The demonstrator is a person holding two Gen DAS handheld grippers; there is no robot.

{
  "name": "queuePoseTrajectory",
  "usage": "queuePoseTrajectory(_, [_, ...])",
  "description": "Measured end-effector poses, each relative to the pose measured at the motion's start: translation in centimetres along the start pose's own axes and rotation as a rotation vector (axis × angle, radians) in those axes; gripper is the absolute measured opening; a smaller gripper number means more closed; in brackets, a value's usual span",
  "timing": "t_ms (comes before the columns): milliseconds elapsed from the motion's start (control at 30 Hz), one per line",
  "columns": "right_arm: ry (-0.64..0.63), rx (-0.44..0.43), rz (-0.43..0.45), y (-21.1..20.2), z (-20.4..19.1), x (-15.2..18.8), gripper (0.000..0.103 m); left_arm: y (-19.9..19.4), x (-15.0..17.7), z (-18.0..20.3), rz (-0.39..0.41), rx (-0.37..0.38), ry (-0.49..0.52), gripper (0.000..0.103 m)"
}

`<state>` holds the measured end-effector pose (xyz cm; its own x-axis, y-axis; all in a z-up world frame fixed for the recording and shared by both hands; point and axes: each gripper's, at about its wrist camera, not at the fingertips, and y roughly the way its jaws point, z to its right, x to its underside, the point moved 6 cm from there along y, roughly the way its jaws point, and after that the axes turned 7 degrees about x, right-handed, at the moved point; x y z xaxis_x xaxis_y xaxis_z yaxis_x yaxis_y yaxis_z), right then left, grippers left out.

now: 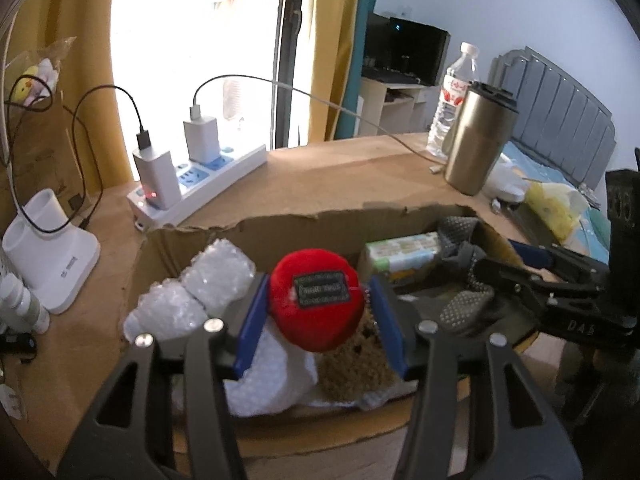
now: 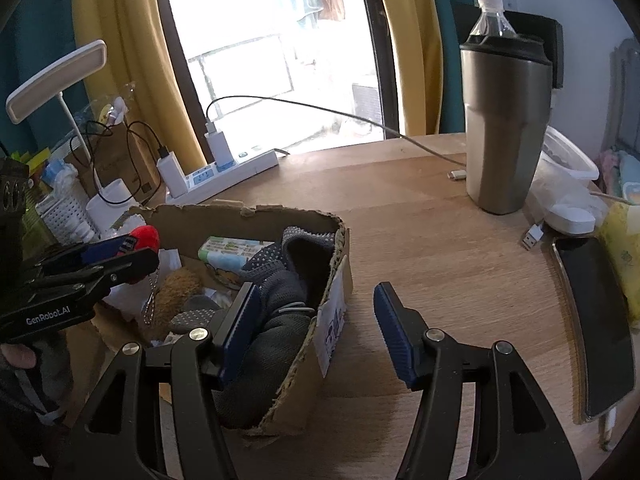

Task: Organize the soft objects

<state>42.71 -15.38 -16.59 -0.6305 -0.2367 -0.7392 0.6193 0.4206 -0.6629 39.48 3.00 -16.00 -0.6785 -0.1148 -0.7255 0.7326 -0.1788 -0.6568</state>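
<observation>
My left gripper is shut on a red plush toy with a black label and holds it over the open cardboard box. A brown plush hangs below it. The box holds white bubble wrap, a tissue pack and grey dotted socks. My right gripper is open and empty, straddling the box's right wall; its left finger is inside by the grey socks. The red toy also shows in the right wrist view.
A steel tumbler and a water bottle stand at the back right. A white power strip with chargers and cables lies behind the box. A black phone lies at the right. A white lamp base stands at the left.
</observation>
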Motion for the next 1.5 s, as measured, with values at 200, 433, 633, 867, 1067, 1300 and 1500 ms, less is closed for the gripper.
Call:
queuePoseTrajectory(200, [-0.010,0.008,0.003,-0.4,-0.3,-0.2,0.063,-0.3,0.1,0.1,0.004,0.017,-0.010,0.082])
queuePoseTrajectory(433, [-0.005,0.022,0.016,-1.5,-0.7,-0.3,0.063,-2.3,0.1,0.8,0.037,0.028,-0.003,0.082])
queuePoseTrajectory(633, [-0.018,0.024,0.034,-3.1,-1.6,-0.4,0.063,-4.0,0.4,1.2,0.057,0.032,0.000,0.083])
queuePoseTrajectory(867, [-0.034,0.032,0.060,-5.6,-2.8,-0.2,0.063,-6.3,1.1,1.4,0.079,0.037,0.001,0.083])
queuePoseTrajectory(1067, [-0.041,0.037,0.093,-7.9,-3.9,-0.2,0.066,-8.3,1.5,1.7,0.101,0.044,0.007,0.083])
queuePoseTrajectory(1300, [-0.077,0.050,0.122,-10.1,-5.6,0.0,0.073,-11.0,1.8,2.0,0.143,0.049,0.012,0.083])
queuePoseTrajectory(1500, [-0.090,0.058,0.146,-11.9,-6.7,0.2,0.073,-13.1,2.2,2.2,0.172,0.047,0.018,0.084])
